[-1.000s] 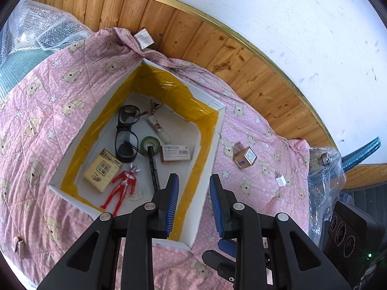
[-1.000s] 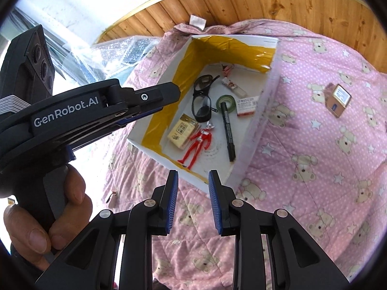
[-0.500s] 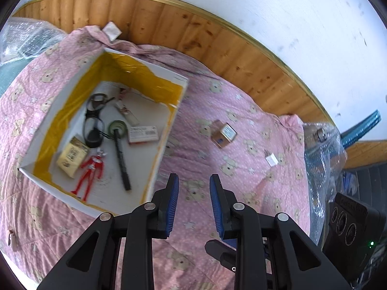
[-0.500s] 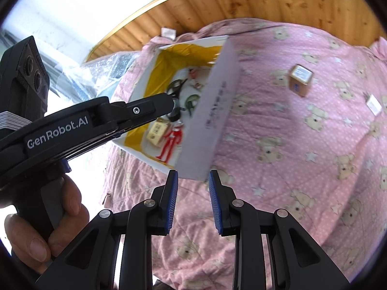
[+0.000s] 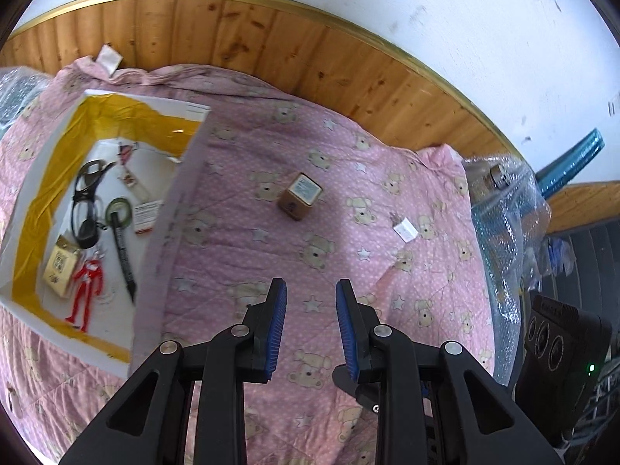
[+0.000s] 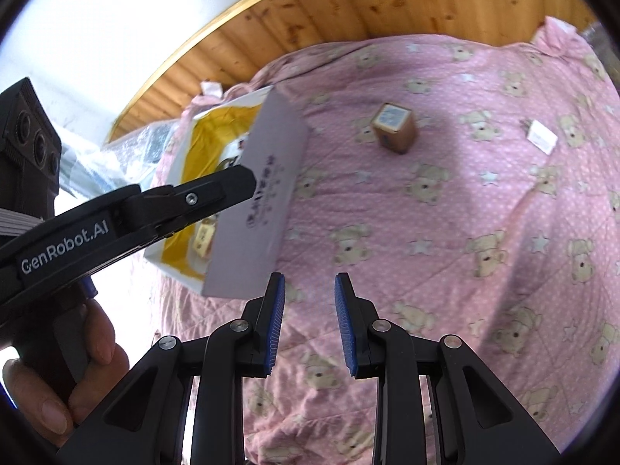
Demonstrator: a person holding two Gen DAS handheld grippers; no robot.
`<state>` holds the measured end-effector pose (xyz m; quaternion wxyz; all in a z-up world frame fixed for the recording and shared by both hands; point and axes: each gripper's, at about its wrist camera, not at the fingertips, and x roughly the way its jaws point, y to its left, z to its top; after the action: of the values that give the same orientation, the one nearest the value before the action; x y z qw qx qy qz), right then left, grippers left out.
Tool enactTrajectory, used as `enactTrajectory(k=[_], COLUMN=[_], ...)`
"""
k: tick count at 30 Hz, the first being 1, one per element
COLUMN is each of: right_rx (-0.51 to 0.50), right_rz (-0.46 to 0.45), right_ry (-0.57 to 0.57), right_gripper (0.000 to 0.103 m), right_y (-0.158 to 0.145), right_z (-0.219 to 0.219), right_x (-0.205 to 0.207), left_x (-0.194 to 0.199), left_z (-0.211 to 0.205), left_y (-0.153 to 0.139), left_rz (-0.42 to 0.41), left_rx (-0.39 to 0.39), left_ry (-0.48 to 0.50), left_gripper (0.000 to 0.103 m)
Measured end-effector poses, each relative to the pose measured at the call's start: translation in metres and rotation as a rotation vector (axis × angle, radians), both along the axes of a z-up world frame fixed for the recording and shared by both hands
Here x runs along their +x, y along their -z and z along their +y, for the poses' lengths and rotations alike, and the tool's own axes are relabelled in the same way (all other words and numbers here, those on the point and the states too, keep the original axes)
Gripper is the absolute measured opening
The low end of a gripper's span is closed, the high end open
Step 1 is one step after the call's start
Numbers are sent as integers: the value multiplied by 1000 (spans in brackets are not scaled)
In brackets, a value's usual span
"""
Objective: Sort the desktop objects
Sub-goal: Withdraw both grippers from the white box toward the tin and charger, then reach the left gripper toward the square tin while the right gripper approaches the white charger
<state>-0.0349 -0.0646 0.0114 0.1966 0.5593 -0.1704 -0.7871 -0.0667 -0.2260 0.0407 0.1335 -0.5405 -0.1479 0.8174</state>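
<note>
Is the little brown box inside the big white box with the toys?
No, the little brown box sits on the pink blanket, apart from the white box that holds the red toy figure.

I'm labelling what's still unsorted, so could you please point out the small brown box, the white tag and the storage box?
small brown box (image 5: 299, 197), left wrist view, top face.
white tag (image 5: 405, 229), left wrist view, centre.
storage box (image 5: 40, 178), left wrist view, yellow inner wall.

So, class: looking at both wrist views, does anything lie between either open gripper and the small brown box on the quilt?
Nothing visible does. Between the left gripper and the small brown box lies only bare pink quilt. The same holds for the right gripper. The white tray stands off to the left, out of both paths.
</note>
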Motion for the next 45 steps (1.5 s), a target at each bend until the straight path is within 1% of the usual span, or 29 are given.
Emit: enactTrajectory(k=[4,8,12,15,18,24,29,31,34,40,45], right_rx=[-2,-4,-6,-8,-10,-6,0,10,33,62,79], right_rz=[-10,-25,-50,-67,-88,-133,-146,-144,-141,-150,-152], right_ry=[39,89,145,182,225,326,387,405,425,441,448], right_gripper=[29,33,33,33,36,37,37,37,44,45,46], right_y=[5,15,27,38,50,75,85,88,93,108,119], right_z=[23,46,67,84,101,137,162,171,183,201,209], right_x=[-9,-23,-39,-52,-65,-89,-107,-114,-124,-148,-168], left_x=[-11,-25,-40,-52,-65,-88,-104,-111,-121,-144,-162], left_z=[19,36,49,57,63,71,78,81,83,78,76], left_y=[6,15,25,36,47,71,91,98,107,125,137], left_rz=[-13,-34,-55,-78,-97,-139,-169,-177,-186,-196,-195], left_rx=[-12,-15,-27,-35,-40,-36,-43,-44,-48,-45,-56], left_ry=[25,47,61,71,80,90,95,97,96,70,68], left_gripper=[28,28,35,35,35,35,35,35,38,39,39])
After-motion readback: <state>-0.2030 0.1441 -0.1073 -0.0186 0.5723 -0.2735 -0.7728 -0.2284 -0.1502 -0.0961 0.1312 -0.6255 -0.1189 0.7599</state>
